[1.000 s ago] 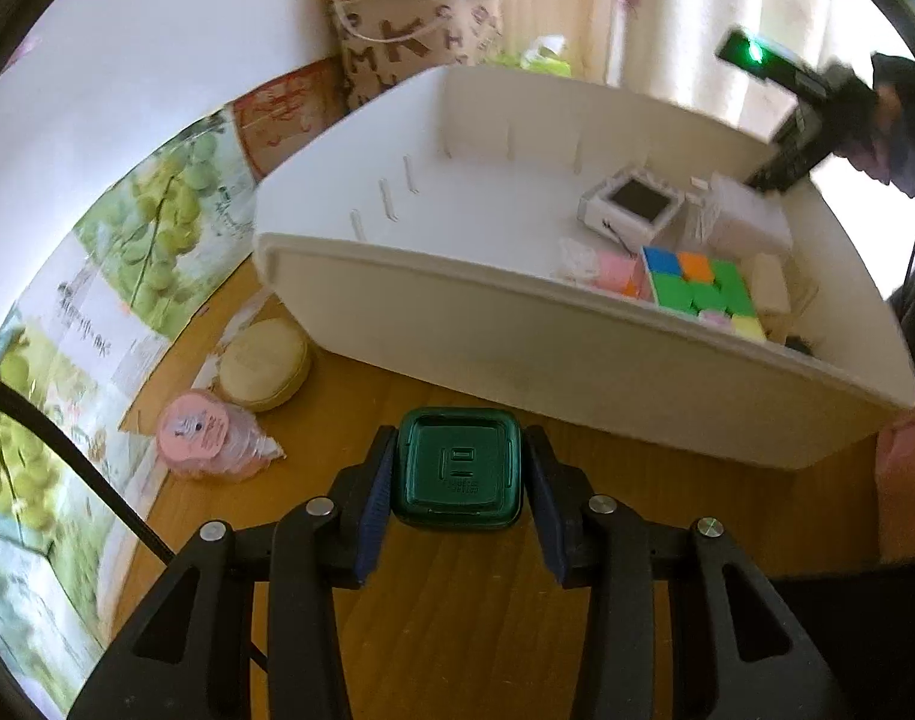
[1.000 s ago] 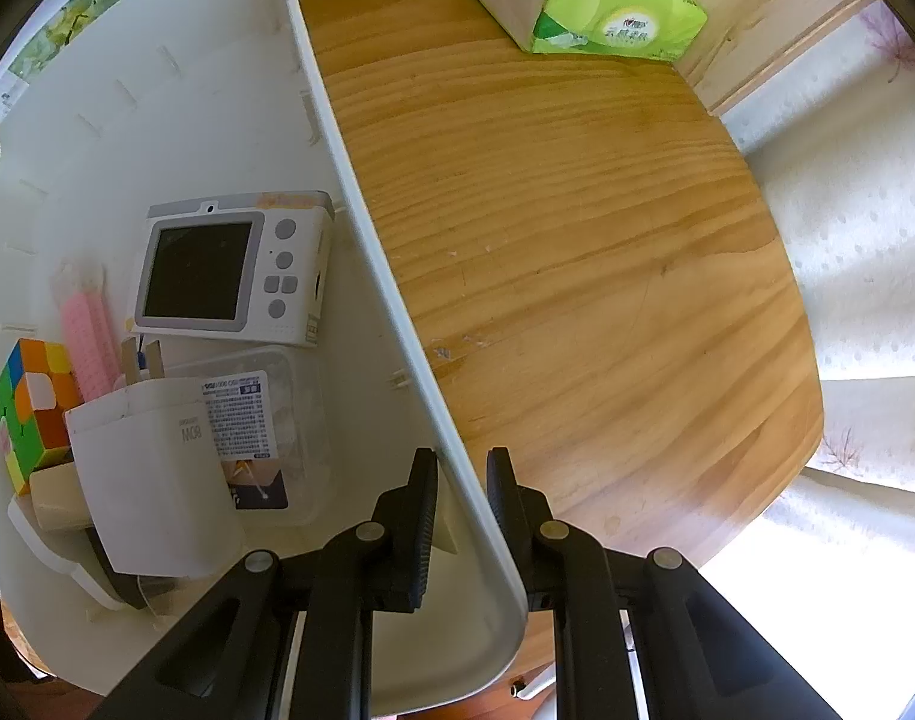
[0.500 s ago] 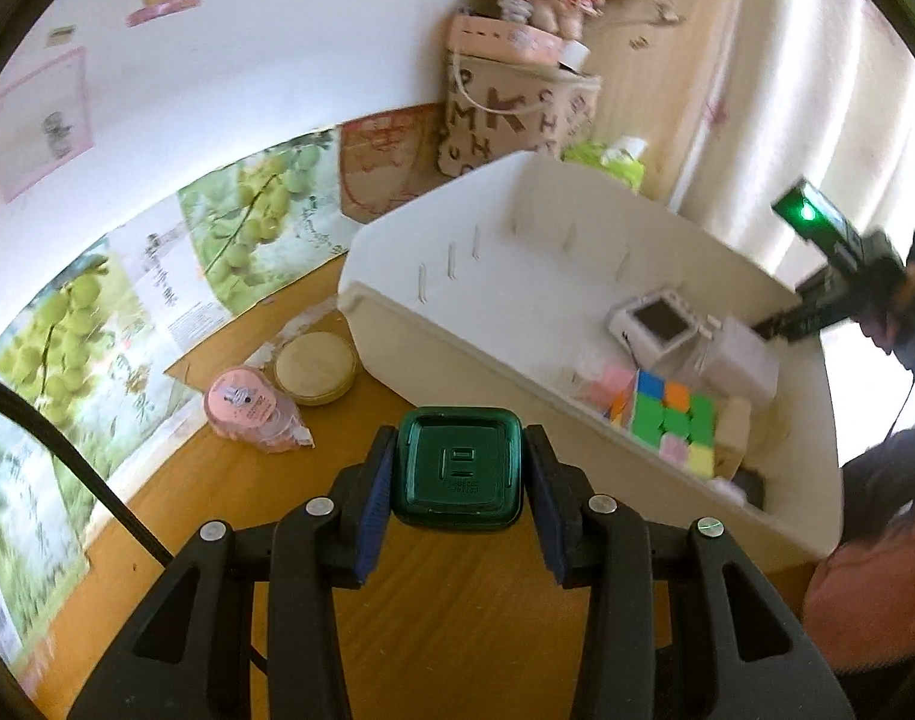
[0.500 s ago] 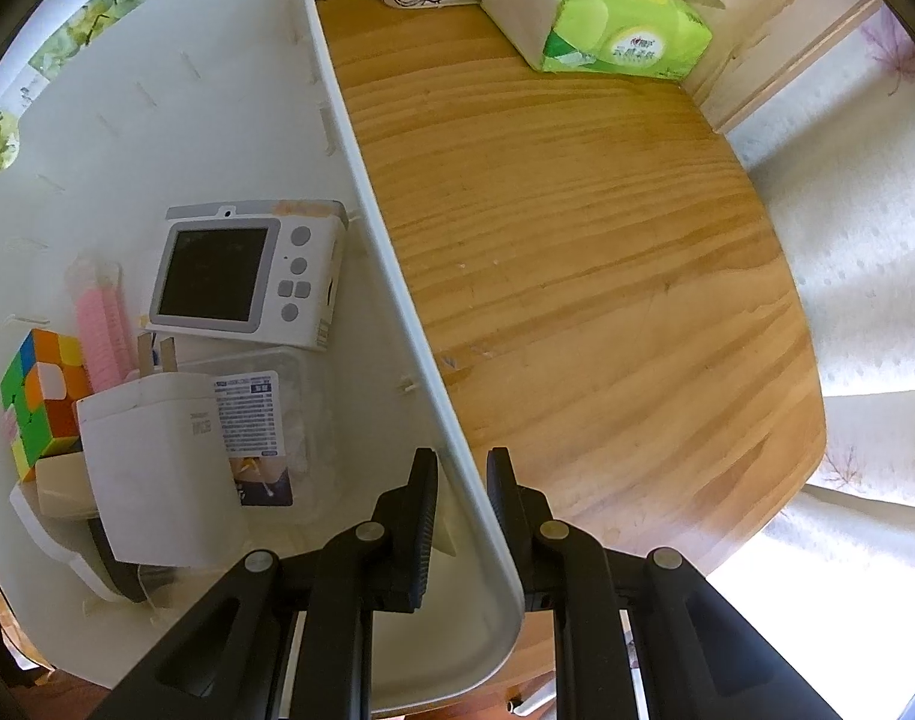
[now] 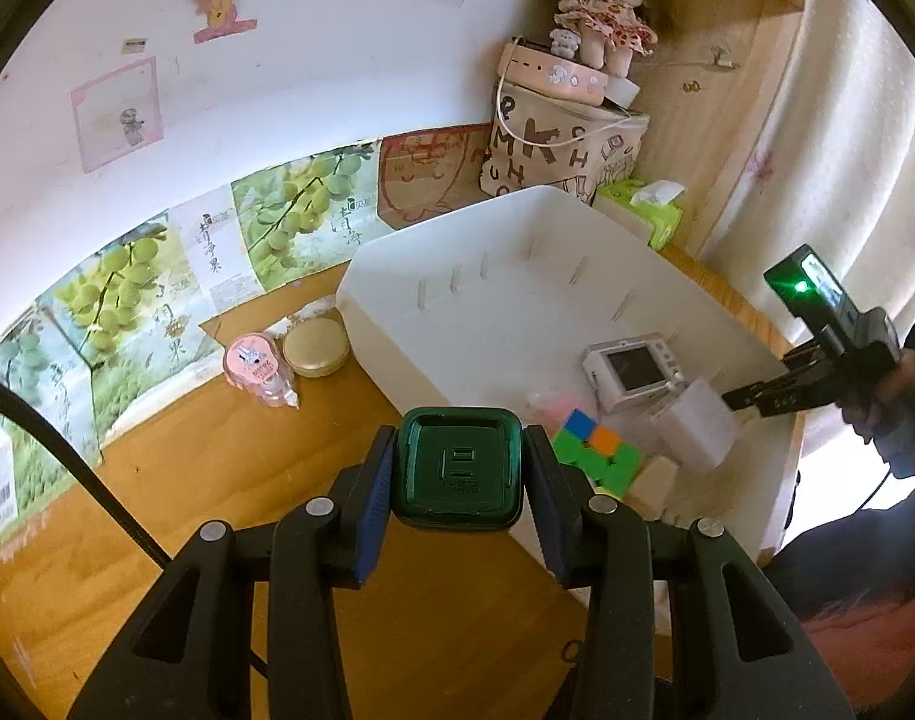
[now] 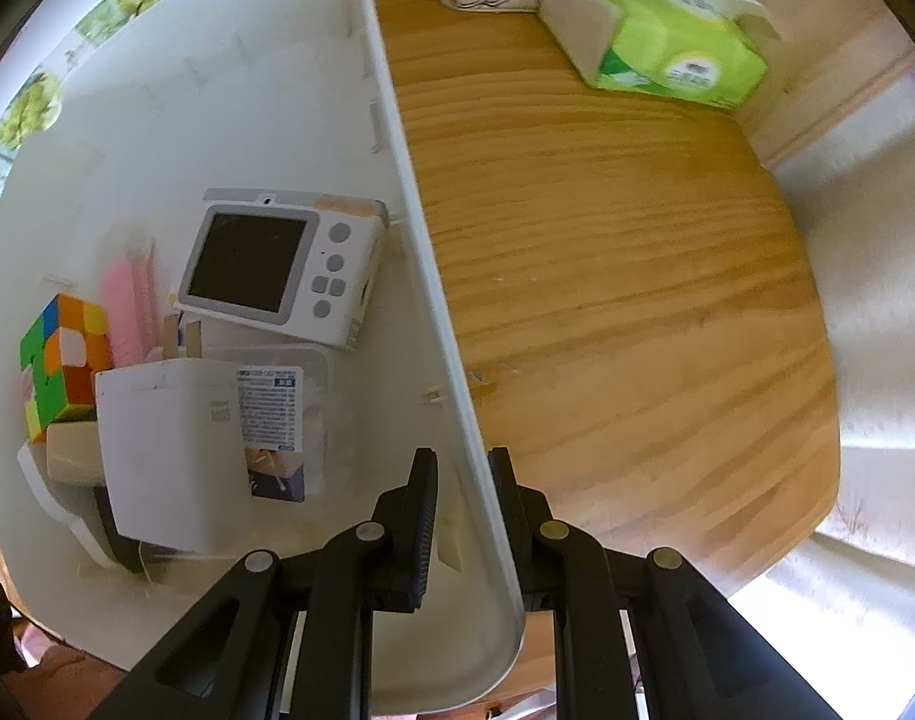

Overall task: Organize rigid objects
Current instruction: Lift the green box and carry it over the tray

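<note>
Since the earlier frame the left gripper had risen and rolled, so the white bin sat lower in its view and the wall above it came into sight; the right gripper had kept its place. The left jaws were clenched on the two flat sides of one dark green square box, held above the worktop just short of the bin's near wall. The box looked rigid, light and smooth-skinned, so a squeeze across its flat faces should hold, though it could slip if tilted. The right jaws pinched the bin's thin far wall, steadying it; that wall looked stiff but bendable.

Inside the bin lay one Rubik's cube, one small white camera, one white block, one clear labelled case and something pink. By the worktop's back edge stood one pink jar and one round tin.
</note>
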{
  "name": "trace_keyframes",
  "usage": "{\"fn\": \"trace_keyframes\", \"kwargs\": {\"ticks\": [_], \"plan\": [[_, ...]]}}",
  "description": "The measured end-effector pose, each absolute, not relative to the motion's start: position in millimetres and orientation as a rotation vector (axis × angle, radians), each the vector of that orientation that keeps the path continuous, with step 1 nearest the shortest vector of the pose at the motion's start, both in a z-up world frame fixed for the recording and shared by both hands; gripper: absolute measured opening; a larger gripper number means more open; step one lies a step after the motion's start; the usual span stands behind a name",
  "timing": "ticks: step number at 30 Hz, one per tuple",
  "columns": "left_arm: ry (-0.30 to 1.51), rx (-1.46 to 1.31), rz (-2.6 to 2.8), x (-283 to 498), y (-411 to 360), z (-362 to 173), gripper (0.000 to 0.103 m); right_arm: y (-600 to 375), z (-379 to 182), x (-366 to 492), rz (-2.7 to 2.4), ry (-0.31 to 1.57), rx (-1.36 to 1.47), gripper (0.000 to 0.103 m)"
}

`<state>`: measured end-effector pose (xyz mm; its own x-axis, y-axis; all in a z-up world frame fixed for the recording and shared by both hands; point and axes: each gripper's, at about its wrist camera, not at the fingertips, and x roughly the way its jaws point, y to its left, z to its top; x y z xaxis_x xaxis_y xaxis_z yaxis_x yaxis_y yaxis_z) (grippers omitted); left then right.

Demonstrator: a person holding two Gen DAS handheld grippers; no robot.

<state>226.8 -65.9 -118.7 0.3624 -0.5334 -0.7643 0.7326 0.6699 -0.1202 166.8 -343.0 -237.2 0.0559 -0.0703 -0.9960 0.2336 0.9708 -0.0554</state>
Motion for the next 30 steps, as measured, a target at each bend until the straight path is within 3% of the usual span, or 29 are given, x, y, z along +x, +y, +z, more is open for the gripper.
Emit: {"fn": "trace_keyframes", "kwargs": {"ticks": [30], "plan": [[1.036,0.115,-0.708,172.7,-161.8,-114.9,0.044,-331.4,-209.5,177.8,0.111,1.505,-0.098,0.017]]}}
